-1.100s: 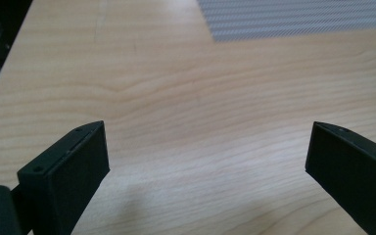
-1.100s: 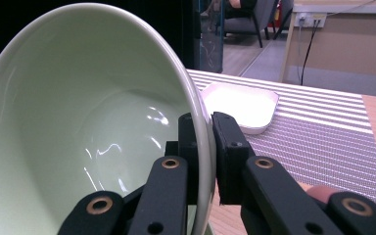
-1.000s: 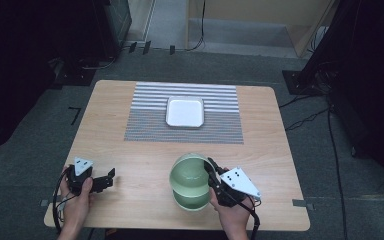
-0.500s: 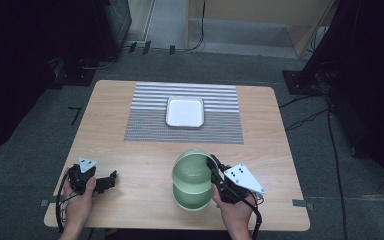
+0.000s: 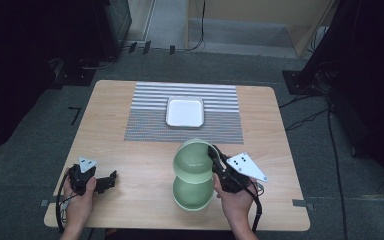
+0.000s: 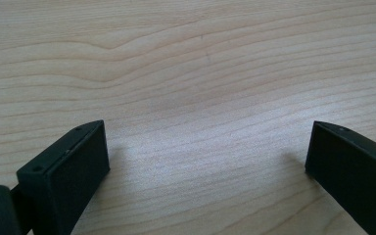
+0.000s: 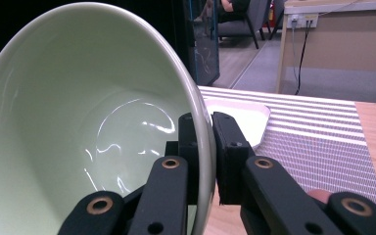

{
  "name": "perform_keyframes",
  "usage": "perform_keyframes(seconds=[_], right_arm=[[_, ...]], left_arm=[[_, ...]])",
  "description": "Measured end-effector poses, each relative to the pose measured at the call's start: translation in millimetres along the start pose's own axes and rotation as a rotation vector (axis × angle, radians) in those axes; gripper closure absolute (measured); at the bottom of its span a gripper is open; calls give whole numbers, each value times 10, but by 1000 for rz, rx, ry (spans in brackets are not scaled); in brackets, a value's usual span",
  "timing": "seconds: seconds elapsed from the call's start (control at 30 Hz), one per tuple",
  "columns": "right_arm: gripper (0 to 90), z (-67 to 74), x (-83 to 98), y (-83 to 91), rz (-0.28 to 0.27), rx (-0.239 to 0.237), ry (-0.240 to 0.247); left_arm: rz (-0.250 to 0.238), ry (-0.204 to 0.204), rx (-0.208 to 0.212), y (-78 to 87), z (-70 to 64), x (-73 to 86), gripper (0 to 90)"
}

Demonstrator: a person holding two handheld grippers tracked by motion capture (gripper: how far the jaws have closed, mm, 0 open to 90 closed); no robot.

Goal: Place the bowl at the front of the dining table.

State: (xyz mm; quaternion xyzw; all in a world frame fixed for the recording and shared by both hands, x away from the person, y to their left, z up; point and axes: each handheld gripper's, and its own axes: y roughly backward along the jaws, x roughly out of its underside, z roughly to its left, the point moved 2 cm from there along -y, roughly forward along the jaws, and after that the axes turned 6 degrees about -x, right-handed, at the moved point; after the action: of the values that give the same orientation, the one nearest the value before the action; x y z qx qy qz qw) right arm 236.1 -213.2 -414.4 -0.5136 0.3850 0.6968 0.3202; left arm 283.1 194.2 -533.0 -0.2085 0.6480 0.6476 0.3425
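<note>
A wooden table [image 5: 130, 165] carries a striped mat [image 5: 220, 125] with a white square dish [image 5: 184, 111]. Near the front edge, the right gripper [image 5: 214, 156] clamps the rim of a lifted green bowl [image 5: 192, 160], above a second green bowl [image 5: 191, 194]. The left gripper [image 5: 111, 179] rests spread apart, holding nothing.

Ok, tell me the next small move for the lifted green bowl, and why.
Probably carry the upper green bowl forward toward the white tray: the right gripper pinches its rim, it is clear of the lower green bowl, and the tray sits empty on the striped mat.
</note>
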Motion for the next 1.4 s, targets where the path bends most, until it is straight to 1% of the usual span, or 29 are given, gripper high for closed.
perform_keyframes(seconds=[0.17, 0.33, 0.5, 0.63, 0.73, 0.9, 1.2, 1.4], right_arm=[[842, -62, -58, -87, 1, 3, -2], [843, -142, -119, -157, 3, 5, -19], [843, -213, -193, -232, 3, 6, -19], [843, -253, -233, -313, 7, 12, -13], [843, -297, -256, -393, 11, 13, -21], [843, -371, -263, -528, 26, 21, -26], [843, -530, -217, -779, 57, 34, -60], [843, -581, -198, -911, 72, 38, -62]], left_arm=[[0, -1, -1, 0, 1, 0, 23], [0, -1, -1, 0, 1, 0, 23], [1, -2, 0, 1, 1, 0, 23], [2, -3, 0, 1, 2, 0, 23], [1, -1, 0, 0, 1, 0, 23], [1, -2, 0, 1, 1, 0, 23], [0, -3, 1, 0, 0, 0, 23], [0, -3, 1, 0, -1, 0, 23]])
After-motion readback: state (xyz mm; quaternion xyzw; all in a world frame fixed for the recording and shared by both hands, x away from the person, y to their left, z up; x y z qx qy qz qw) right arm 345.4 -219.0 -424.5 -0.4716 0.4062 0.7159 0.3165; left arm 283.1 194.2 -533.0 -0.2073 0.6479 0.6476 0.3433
